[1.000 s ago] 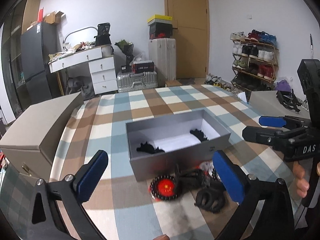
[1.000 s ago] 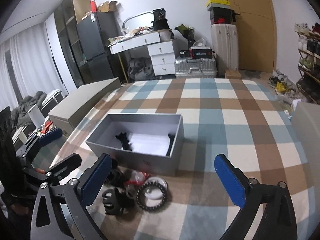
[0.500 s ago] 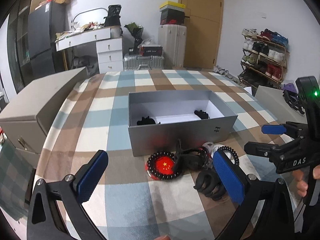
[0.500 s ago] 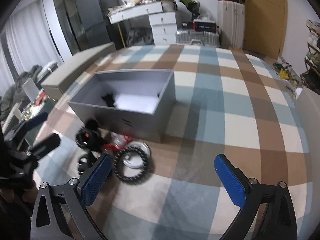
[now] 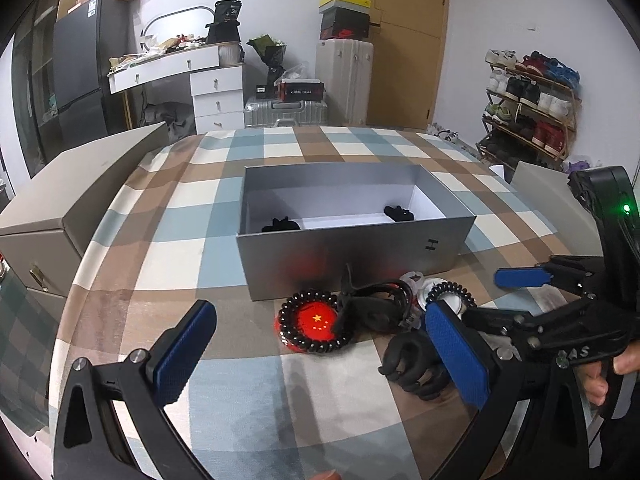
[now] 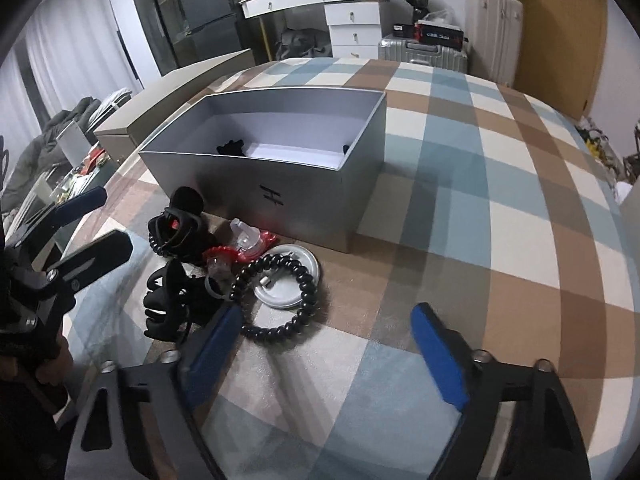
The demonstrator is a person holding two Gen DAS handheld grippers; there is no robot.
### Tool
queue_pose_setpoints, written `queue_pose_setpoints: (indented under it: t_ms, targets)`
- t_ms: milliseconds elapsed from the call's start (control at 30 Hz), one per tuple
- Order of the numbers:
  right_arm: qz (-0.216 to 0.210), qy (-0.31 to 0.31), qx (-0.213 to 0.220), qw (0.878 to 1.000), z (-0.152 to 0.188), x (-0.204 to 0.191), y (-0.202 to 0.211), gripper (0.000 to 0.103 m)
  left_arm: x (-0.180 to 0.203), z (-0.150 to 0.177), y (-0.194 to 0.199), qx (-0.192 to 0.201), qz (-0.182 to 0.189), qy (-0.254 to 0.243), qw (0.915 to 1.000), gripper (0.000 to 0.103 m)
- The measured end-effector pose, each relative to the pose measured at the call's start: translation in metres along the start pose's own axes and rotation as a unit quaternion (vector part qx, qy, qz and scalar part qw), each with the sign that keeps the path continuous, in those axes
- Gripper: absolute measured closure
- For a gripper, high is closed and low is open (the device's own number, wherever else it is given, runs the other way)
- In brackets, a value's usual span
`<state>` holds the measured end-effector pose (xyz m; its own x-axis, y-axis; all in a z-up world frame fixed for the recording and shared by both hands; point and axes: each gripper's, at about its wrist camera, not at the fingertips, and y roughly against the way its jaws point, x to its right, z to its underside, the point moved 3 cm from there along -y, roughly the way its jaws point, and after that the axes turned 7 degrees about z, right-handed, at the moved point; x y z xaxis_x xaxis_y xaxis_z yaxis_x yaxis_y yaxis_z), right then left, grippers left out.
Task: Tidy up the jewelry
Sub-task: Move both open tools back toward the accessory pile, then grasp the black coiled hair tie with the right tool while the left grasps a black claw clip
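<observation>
Both grippers gape empty; grey box (image 5: 352, 254) walls off the hair-tie heap (image 6: 224, 264); beige box (image 5: 76, 204) flanks left.

I worked in a lived-in home, in what looked like a bedroom or spare room. A white desk with drawers (image 5: 208, 80), piled with clutter, stood against the far wall beside a dark refrigerator (image 5: 78, 76). Silver suitcases (image 5: 286, 111) and stacked shoeboxes (image 5: 345, 16) sat by a wooden door (image 5: 404, 40), a loaded shoe rack (image 5: 528, 100) filled one corner, and a checked cloth covered my table (image 5: 168, 216).
</observation>
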<state>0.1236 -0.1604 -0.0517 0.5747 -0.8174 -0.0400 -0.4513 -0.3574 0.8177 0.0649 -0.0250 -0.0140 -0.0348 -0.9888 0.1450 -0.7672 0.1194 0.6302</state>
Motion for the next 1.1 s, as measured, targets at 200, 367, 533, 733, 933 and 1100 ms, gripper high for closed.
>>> queue_pose_setpoints:
  t_ms: [200, 367, 533, 733, 933, 1100]
  targets:
    - [-0.021, 0.008, 0.001, 1.0, -0.001, -0.005, 0.0, 0.061, 0.0, 0.001, -0.001, 0.001, 0.002, 0.002, 1.0, 0.001]
    - [-0.03, 0.008, 0.007, 0.999, -0.002, -0.011, -0.002, 0.069, -0.002, 0.0, 0.001, 0.004, 0.0, 0.006, 1.0, 0.001]
    - [-0.024, 0.005, 0.015, 1.0, -0.005, -0.017, -0.005, 0.075, -0.004, 0.0, 0.0, 0.003, 0.003, 0.011, 0.9999, 0.001]
    - [0.007, 0.014, 0.018, 1.0, -0.006, -0.02, -0.007, 0.093, -0.007, -0.001, 0.0, 0.005, 0.001, 0.011, 0.9999, 0.001]
    - [-0.001, 0.009, 0.047, 0.999, -0.01, -0.015, 0.009, 0.094, -0.007, -0.001, -0.001, 0.003, 0.002, 0.014, 0.9999, 0.001]
    - [-0.028, -0.005, 0.077, 0.997, -0.015, -0.011, 0.026, 0.094, -0.003, -0.001, -0.003, -0.002, 0.007, 0.009, 0.9999, 0.001]
